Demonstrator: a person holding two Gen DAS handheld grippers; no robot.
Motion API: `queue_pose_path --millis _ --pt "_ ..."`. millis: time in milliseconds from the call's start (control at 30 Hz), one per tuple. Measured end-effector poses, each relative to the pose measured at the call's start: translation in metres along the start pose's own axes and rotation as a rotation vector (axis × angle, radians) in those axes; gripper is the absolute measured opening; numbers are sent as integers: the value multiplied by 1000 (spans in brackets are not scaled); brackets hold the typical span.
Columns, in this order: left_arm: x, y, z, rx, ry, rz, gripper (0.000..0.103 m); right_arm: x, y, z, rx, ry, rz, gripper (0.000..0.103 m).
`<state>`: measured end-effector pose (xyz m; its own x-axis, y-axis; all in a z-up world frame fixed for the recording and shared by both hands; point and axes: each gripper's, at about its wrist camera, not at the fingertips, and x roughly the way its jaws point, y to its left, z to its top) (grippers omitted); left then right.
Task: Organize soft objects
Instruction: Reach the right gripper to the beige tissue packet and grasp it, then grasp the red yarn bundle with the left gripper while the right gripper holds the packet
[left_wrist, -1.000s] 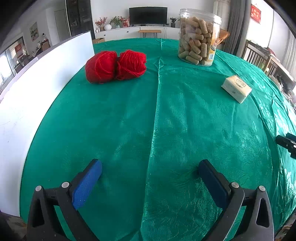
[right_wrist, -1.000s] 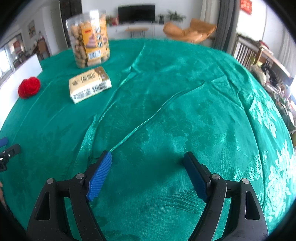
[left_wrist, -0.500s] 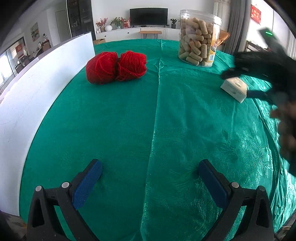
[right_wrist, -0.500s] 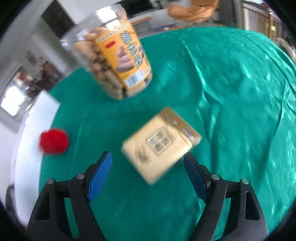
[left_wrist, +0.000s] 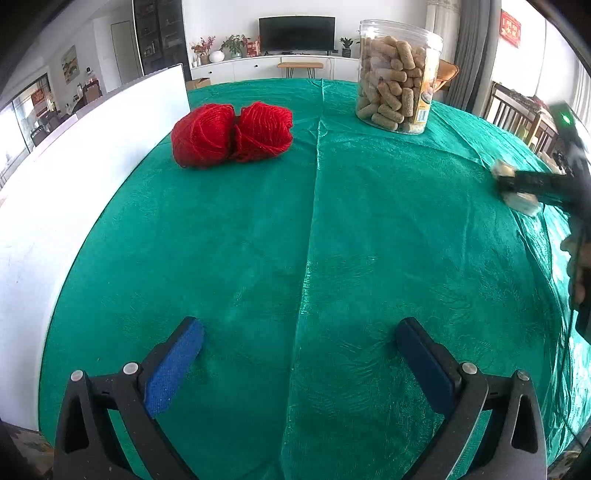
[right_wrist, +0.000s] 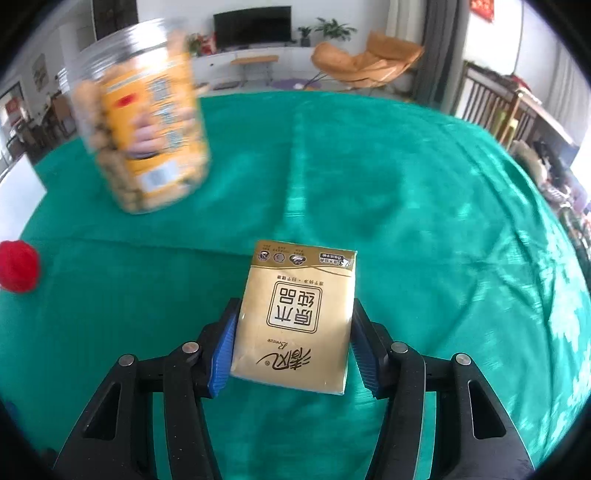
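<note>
The right gripper (right_wrist: 291, 345) is closing on a tan tissue pack (right_wrist: 295, 317), pads at its long sides; it looks light and squashy. The left gripper (left_wrist: 299, 363) hangs wide and empty.

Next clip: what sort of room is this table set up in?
Most likely a home living and dining room. A television sits on a low white cabinet against the far wall, an orange lounge chair stands nearby, and the table wears a green cloth.
</note>
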<state>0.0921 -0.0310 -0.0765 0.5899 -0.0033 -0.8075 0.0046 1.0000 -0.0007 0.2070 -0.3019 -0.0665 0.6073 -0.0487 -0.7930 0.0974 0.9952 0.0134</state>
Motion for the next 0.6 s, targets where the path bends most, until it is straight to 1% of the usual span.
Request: queue_pose_path --millis 33,133,300,367,433,500,533,600 --pt "0 0 0 0 0 0 103 1 -7 0 7 -5 15 58" --pt "0 0 0 1 0 0 103 0 -10 -5 8 -35 50 58" --pt "0 0 0 1 4 -1 103 2 -2 -3 0 -46 51 59" --pt "-1 0 0 2 17 -6 103 0 2 -6 -2 -46 52 60" --pt "0 2 4 -1 50 -39 103 -2 -1 -6 -3 -46 52 60" --pt "2 9 15 0 89 -100 103 0 -1 -6 -7 -45 48 60" --pt "5 14 23 1 105 -93 103 2 -7 -5 -8 -44 48 61" --pt "10 27 43 -21 108 -41 103 3 -8 -4 -8 -45 49 61"
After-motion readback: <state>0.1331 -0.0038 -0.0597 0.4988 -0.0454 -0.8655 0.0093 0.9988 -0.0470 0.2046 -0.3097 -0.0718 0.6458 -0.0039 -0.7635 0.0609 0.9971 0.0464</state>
